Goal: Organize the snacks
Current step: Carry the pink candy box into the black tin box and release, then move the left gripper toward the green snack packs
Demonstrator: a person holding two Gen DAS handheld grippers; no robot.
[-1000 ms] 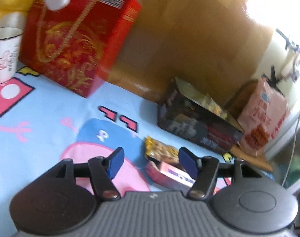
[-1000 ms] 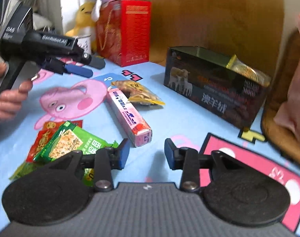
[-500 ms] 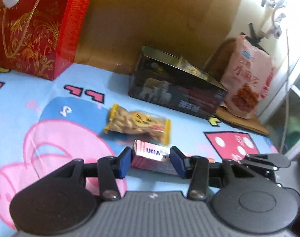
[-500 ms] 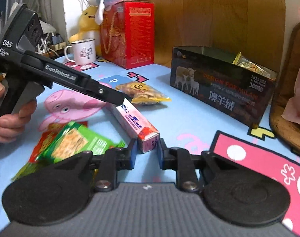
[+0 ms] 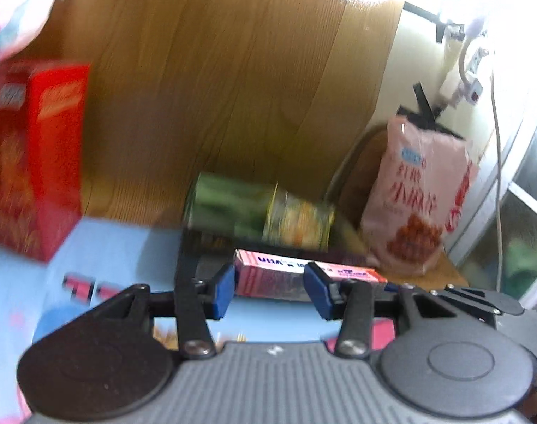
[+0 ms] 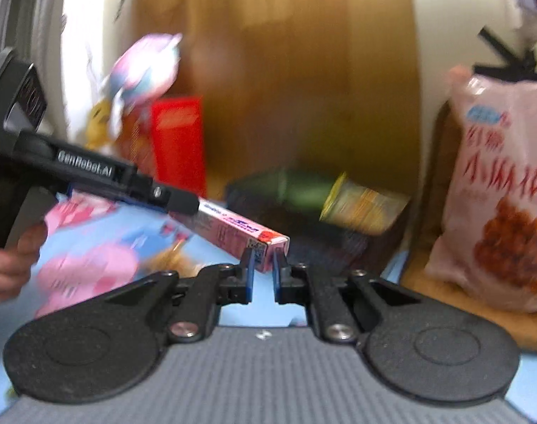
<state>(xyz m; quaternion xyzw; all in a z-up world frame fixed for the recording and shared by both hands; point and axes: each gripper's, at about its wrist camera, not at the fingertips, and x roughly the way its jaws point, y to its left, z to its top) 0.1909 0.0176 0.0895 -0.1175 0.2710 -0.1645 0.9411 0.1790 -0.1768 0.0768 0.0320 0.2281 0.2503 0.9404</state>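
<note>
Apparently one snack is in transit: the right claw pinches one end of the pink box, lifted off the blue surface; the left claw grips its other end. Ahead of both, the dark box holds a yellow packet. Other snacks beneath look unsorted.
</note>
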